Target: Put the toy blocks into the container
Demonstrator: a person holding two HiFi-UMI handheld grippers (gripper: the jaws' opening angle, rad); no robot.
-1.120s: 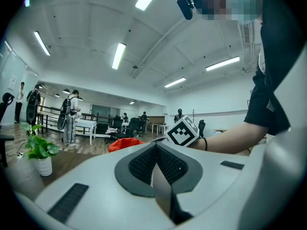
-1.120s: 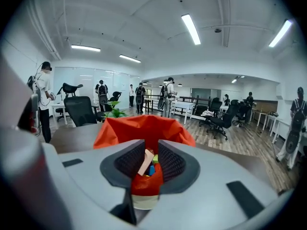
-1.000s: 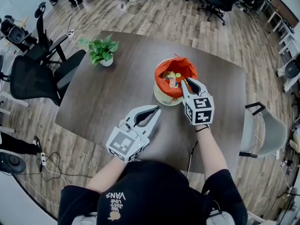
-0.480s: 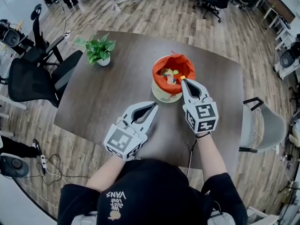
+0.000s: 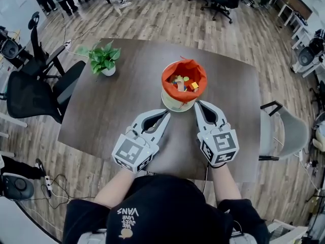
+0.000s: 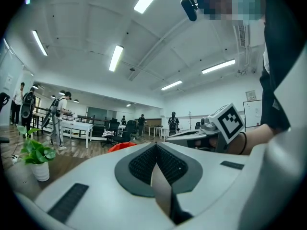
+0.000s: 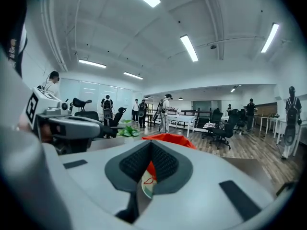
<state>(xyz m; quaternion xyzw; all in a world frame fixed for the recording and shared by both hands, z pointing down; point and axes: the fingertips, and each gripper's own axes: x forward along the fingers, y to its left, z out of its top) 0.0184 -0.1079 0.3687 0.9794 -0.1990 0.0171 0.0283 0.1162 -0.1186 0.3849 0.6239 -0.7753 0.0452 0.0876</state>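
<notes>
table [image 5: 109,111]: dark top, carrying a container mid-table and a potted plant [image 5: 103,60] near its far left corner.
left gripper [image 5: 167,117]: being held over the table's near half, pointing level toward the container, jaws clenched together, gripping nothing.
right gripper [image 5: 198,104]: sitting beside the left one, tipping slightly down, tips just short of the container's near side, jaws clenched, empty.
container [image 5: 167,78]: standing upright, orange liner gaping upward.
toy blocks [image 5: 184,82]: lying inside the container, mixed colours.
</notes>
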